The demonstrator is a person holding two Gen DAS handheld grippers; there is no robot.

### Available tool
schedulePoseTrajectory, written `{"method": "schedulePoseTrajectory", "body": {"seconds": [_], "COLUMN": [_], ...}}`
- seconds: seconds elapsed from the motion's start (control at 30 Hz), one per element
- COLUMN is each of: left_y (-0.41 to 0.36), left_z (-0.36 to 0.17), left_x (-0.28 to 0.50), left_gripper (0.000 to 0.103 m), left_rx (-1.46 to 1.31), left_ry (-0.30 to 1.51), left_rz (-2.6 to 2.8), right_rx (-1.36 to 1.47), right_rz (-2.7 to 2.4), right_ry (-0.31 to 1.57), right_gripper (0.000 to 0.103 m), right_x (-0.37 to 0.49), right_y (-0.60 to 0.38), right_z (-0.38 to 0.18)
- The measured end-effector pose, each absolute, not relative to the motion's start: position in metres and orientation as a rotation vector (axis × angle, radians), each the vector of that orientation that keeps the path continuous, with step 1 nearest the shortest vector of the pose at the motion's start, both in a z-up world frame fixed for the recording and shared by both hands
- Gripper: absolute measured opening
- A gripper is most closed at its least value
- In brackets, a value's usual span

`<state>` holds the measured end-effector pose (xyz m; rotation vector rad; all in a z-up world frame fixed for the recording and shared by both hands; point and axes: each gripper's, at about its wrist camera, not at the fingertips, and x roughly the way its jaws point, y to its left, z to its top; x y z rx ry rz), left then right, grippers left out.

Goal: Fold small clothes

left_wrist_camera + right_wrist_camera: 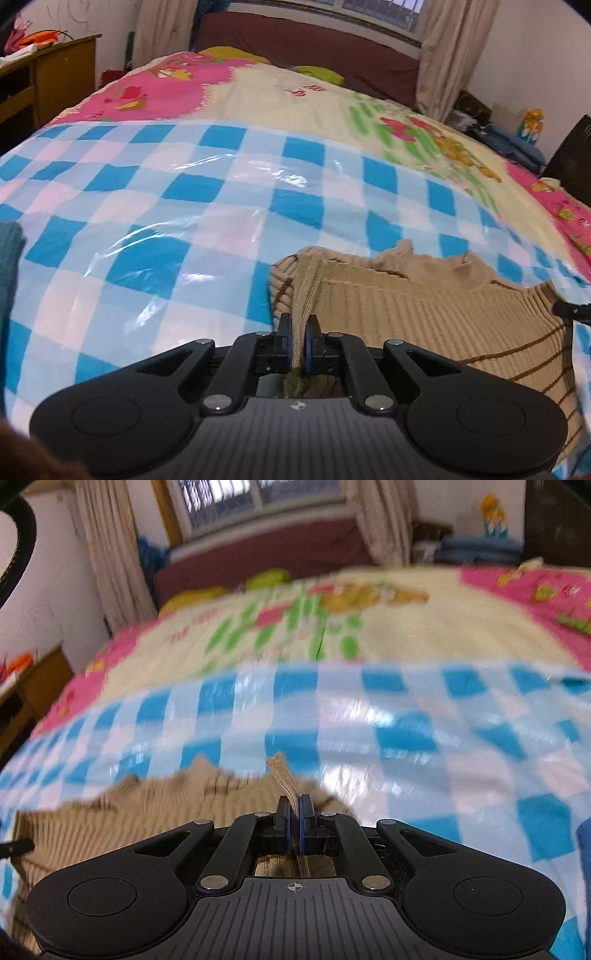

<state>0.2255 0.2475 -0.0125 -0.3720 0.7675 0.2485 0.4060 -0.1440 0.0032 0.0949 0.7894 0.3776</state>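
Observation:
A small tan ribbed knit sweater (436,317) with brown stripes lies on the blue-and-white checked plastic sheet (147,229) over the bed. My left gripper (298,325) is shut on a bunched fold at the sweater's left edge, the cloth pinched between its blue pads. In the right wrist view the same tan sweater (147,812) spreads to the lower left, and my right gripper (294,806) is shut on a narrow strip of its right edge that sticks up past the fingertips. The tip of the other gripper (570,310) shows at the sweater's right side.
A dark teal garment (9,266) lies at the sheet's left edge. Something blue (583,845) sits at the right edge. Beyond the checked sheet is a pink and cream cartoon quilt (295,96), then a maroon headboard. A wooden desk (55,77) stands far left.

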Motion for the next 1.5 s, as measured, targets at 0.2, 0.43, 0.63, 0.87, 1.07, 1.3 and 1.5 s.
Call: {"method": "schedulePoseTrajectory", "body": {"seconds": [0.2,0.43,0.63,0.87,1.07,1.3,1.5], "left_y": [0.263,0.246,0.208,0.22,0.223,0.216,0.215], "left_z": [-0.002,0.004,-0.017,-0.04,-0.034,-0.048,-0.048], "left_x": [0.21,0.14,0.119,0.13,0.13,0.146,0.142], "left_gripper": [0.042,0.047,0.048,0.047,0.049,0.046,0.032], "left_rx": [-0.436,-0.524,-0.47,-0.553,-0.594,-0.548,-0.539], "left_ry": [0.738,0.76,0.838,0.889,0.836,0.912,0.959], "left_rz": [0.306,0.189,0.127,0.153,0.068,0.078,0.011], "right_rx": [0.184,0.215,0.22,0.255,0.308,0.307,0.317], "right_rz": [0.349,0.473,0.498,0.51,0.564,0.555,0.609], "right_ry": [0.799,0.841,0.905,0.99,1.004,1.051,1.076], "right_gripper": [0.023,0.04,0.048,0.051,0.051,0.023,0.017], "right_x": [0.402,0.336,0.301,0.309,0.311,0.314,0.302], "right_y": [-0.162,-0.198,-0.208,-0.201,-0.192,-0.185,-0.193], "right_z": [0.001,0.008,-0.013,-0.033,-0.037,-0.047,-0.045]}}
